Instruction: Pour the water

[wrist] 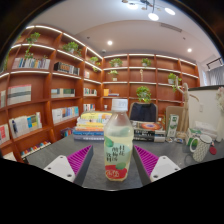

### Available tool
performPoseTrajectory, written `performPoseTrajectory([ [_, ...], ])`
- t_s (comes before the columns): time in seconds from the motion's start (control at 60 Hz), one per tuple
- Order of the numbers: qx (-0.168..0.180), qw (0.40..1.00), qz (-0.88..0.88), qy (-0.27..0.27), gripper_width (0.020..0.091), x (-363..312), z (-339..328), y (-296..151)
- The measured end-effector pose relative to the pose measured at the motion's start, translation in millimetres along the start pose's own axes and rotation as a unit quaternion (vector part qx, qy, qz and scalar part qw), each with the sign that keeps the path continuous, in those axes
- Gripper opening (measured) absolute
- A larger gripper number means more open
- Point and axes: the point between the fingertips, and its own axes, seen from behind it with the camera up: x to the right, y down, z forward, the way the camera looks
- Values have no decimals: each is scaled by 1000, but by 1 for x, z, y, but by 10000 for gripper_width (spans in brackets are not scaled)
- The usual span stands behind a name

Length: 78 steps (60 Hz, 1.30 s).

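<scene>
A clear plastic bottle (118, 140) with a white cap, pale drink inside and a green-and-red label stands upright on the grey table (100, 175). It sits between my gripper's (113, 162) two fingers, with a gap of bare table on either side. The purple pads (72, 162) flank its lower half without touching it. The gripper is open. No cup or glass lies between the fingers.
A stack of books (92, 123) lies just behind the bottle. To the right stand a green-and-white mug (200, 147) and small items (172, 125). Wooden bookshelves (50, 90) with books and plants line the far wall.
</scene>
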Motion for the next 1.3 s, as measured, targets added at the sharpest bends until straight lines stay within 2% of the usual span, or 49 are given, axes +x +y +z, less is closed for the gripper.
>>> performPoseTrajectory([
  [0.133, 15, 1000, 5, 2, 806, 0, 23, -13],
  [0.2, 18, 1000, 8, 0, 771, 0, 32, -15],
  [0.25, 17, 1000, 8, 6, 692, 5, 36, -14],
  [0.3, 12, 999, 9, 29, 472, 17, 38, -12],
  [0.367, 9, 1000, 19, 22, 443, 16, 38, -11],
  [0.417, 17, 999, 23, 16, 397, 16, 37, -12],
  [0.467, 28, 999, 28, 11, 395, 19, 34, -13],
  [0.483, 31, 999, 30, 9, 371, 19, 34, -13],
  [0.583, 36, 998, 47, 9, 370, 27, 39, -16],
  [0.733, 18, 993, 113, 38, 370, 61, 30, -14],
  [0.867, 41, 964, 258, 49, 369, 114, 23, -24],
  [1.1, 121, 830, 543, 40, 369, 206, 11, -58],
  [1.3, 155, 714, 682, 18, 369, 256, 6, -79],
])
